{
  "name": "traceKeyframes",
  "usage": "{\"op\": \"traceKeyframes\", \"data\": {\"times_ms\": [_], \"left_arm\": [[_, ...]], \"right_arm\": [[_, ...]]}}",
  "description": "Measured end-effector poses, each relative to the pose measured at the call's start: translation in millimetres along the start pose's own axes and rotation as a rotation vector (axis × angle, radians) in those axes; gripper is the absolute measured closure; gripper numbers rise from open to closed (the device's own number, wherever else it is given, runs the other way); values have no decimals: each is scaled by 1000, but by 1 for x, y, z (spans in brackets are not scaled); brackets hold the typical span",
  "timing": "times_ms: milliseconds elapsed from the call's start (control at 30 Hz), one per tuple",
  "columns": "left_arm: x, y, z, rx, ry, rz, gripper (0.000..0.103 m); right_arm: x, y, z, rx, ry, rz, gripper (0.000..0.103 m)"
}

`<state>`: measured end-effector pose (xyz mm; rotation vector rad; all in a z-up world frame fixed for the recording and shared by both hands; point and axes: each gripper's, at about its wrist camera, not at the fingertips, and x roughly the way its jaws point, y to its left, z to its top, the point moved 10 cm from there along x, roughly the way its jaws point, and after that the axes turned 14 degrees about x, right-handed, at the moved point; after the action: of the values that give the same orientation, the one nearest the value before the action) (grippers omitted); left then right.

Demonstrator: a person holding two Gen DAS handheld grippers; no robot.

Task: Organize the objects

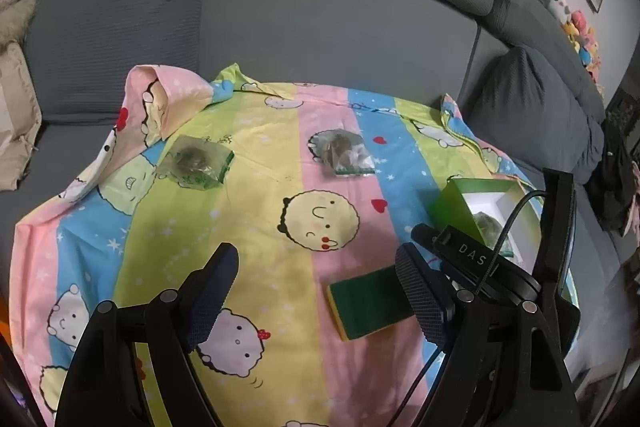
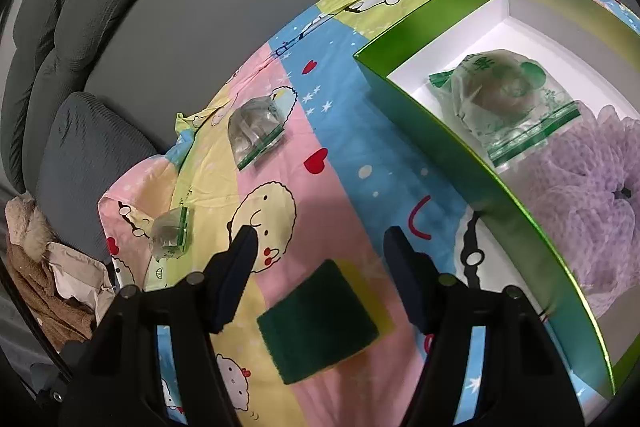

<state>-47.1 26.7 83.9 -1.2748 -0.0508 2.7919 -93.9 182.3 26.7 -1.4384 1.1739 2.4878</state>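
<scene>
Two clear snack packets (image 1: 196, 163) (image 1: 343, 151) lie on a striped cartoon sheet (image 1: 256, 211); they also show in the right wrist view (image 2: 256, 131) (image 2: 170, 233). A green-and-yellow sponge (image 1: 366, 301) (image 2: 318, 321) lies near the front. A green box (image 2: 452, 155) (image 1: 454, 203) with white inside holds a third packet (image 2: 504, 99) and a purple mesh puff (image 2: 588, 203). My left gripper (image 1: 320, 287) is open and empty above the sheet, left of the sponge. My right gripper (image 2: 320, 259) is open and empty above the sponge, and shows in the left wrist view (image 1: 472, 259).
The sheet lies on a grey sofa (image 1: 320, 19) with cushions behind. A beige coat (image 2: 52, 275) lies at the left. Plush toys (image 1: 580, 31) sit on the sofa back at the right. A black cable (image 1: 508, 227) runs over the right gripper.
</scene>
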Motion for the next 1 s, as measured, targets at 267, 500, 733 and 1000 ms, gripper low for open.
{"op": "traceKeyframes", "data": {"times_ms": [267, 500, 733, 1000], "left_arm": [[-4, -4, 0, 10, -11, -20, 22], [-6, -10, -1, 24, -11, -35, 22], [-5, -22, 1, 47, -7, -28, 22], [-6, -33, 3, 89, -19, -1, 22]], "right_arm": [[0, 3, -2, -11, 1, -4, 37], [-1, 4, -4, -20, -2, -4, 37], [-1, 6, -6, -38, -6, -14, 37], [0, 7, -8, -60, -4, -21, 37]]}}
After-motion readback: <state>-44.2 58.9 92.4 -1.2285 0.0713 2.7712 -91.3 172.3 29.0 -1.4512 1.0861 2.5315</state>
